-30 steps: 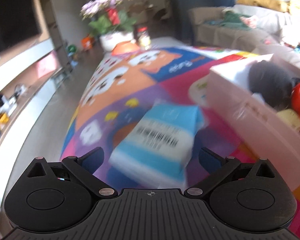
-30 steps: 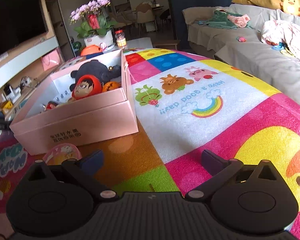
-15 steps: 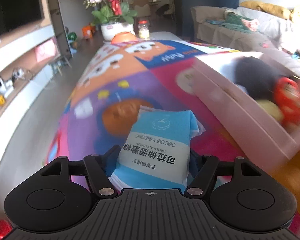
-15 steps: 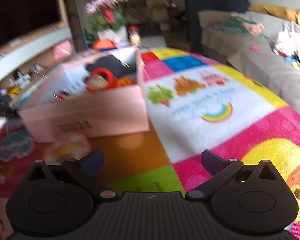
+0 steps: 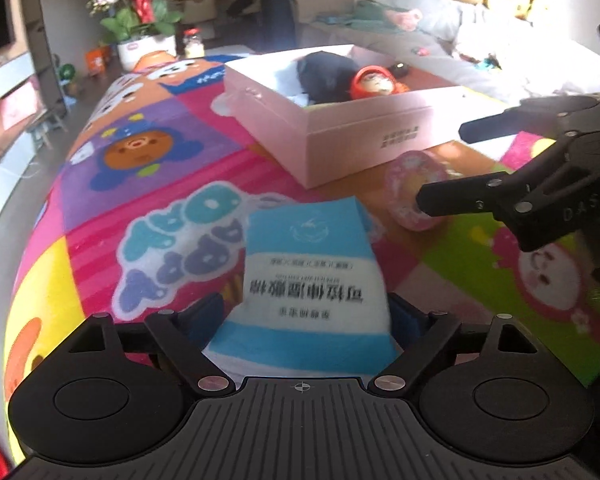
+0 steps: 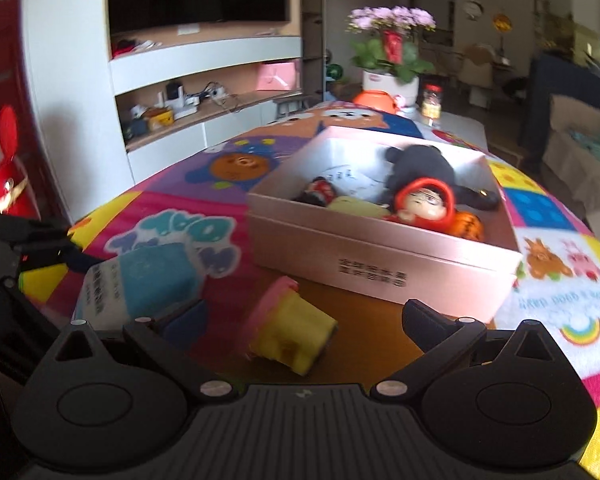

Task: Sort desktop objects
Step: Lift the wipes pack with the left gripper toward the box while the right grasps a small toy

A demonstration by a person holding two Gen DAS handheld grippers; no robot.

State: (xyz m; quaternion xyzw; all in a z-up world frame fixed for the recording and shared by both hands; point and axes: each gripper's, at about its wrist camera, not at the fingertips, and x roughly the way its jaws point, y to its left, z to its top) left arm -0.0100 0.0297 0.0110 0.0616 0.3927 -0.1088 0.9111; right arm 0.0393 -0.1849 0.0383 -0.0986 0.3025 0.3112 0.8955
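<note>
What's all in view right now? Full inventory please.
packet: 1, blue and white, over the mat between the left gripper's fingers
box: 1, pink, open, on the mat
plush: 1, black, in the box
doll: 1, red, in the box beside the plush
cup toy: 1, pink and yellow, on its side in front of the box
mat: 1, multicoloured, under everything
flower pot: 1, white with pink blooms, far end
left gripper: black, jaws have just been opening, pads against the packet
right gripper: black, open, empty, above the cup toy
</note>
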